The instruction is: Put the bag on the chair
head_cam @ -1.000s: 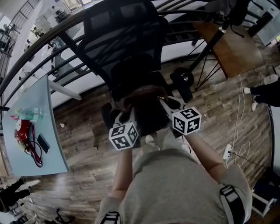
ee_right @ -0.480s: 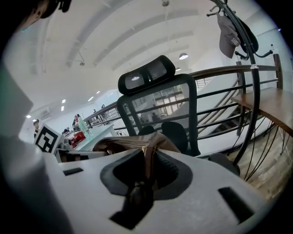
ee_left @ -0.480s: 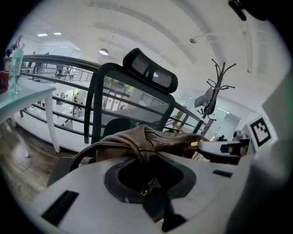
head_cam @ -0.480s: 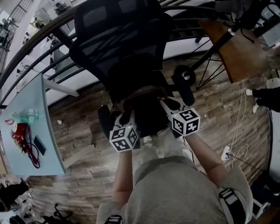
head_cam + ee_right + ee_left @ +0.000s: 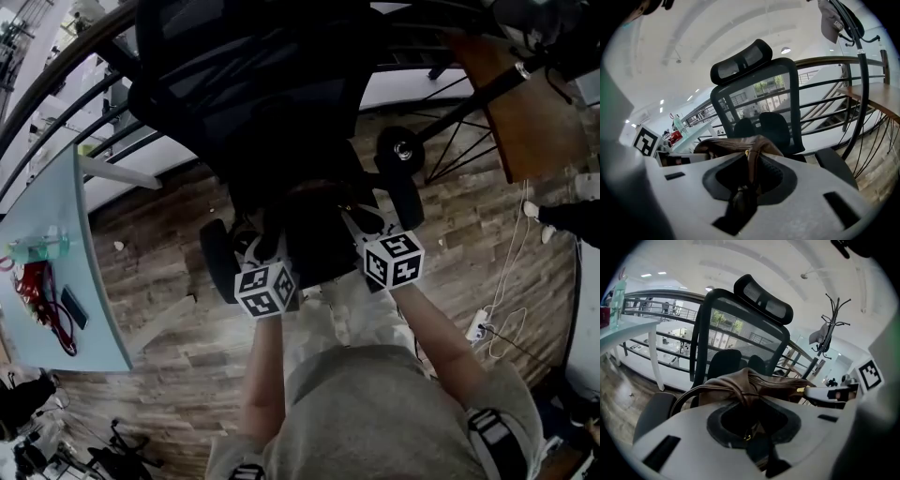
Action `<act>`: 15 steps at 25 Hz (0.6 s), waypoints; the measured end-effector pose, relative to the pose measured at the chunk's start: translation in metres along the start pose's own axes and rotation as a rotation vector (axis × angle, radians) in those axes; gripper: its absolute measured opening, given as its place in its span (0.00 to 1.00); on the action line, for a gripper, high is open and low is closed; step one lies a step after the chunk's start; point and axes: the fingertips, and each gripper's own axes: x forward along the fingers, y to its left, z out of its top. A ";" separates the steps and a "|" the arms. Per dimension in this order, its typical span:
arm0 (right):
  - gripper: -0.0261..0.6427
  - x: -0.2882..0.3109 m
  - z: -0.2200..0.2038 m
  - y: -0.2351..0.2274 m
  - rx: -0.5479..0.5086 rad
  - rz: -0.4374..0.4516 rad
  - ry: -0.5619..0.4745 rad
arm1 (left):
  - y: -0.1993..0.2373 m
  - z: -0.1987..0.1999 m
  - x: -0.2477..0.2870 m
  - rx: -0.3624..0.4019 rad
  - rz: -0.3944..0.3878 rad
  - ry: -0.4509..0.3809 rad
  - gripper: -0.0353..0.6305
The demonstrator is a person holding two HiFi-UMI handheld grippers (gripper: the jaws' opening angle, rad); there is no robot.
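Brown leather bag (image 5: 314, 208) hangs between both tongs, up off the floor and over the front of the chair (image 5: 253, 84) seat; cannot tell whether its underside touches the cushion. Left tongs (image 5: 751, 425) pinched tight on a gathered fold of the bag's top, leather bunched into the gap, and one handle loop (image 5: 696, 393) arcs out to the side. Right tongs (image 5: 747, 187) likewise clamped on a strap of the same leather that runs straight down between the jaws, a small brass fitting (image 5: 747, 152) showing at the top. The two marker cubes sit side by side in the head view, bag stretched between them. The chair is black mesh with a headrest (image 5: 764, 301), backrest facing the person, armrest pads (image 5: 217, 261) either side of the bag. Plank wood floor (image 5: 169, 309) beneath. Pale blue bench (image 5: 94, 328) well off to the left carries a bottle (image 5: 37, 248), a red item (image 5: 37, 286) and a dark phone (image 5: 72, 307). Curved railing (image 5: 56, 84) behind the chair.
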 end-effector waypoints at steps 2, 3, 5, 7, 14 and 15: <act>0.13 0.007 -0.004 -0.004 0.001 -0.001 0.007 | 0.003 -0.003 0.007 -0.002 0.005 0.005 0.13; 0.13 0.010 -0.006 -0.007 0.001 -0.002 0.011 | 0.005 -0.006 0.010 -0.003 0.008 0.010 0.13; 0.13 0.016 -0.012 -0.012 0.000 -0.006 0.019 | 0.008 -0.012 0.017 -0.004 0.012 0.018 0.13; 0.13 0.022 -0.019 -0.017 0.003 -0.013 0.031 | 0.011 -0.017 0.025 0.001 0.016 0.027 0.13; 0.13 0.044 -0.043 -0.036 0.000 -0.035 0.084 | 0.024 -0.042 0.049 0.012 0.031 0.081 0.13; 0.13 0.047 -0.047 -0.038 0.000 -0.037 0.092 | 0.026 -0.045 0.052 0.009 0.035 0.090 0.13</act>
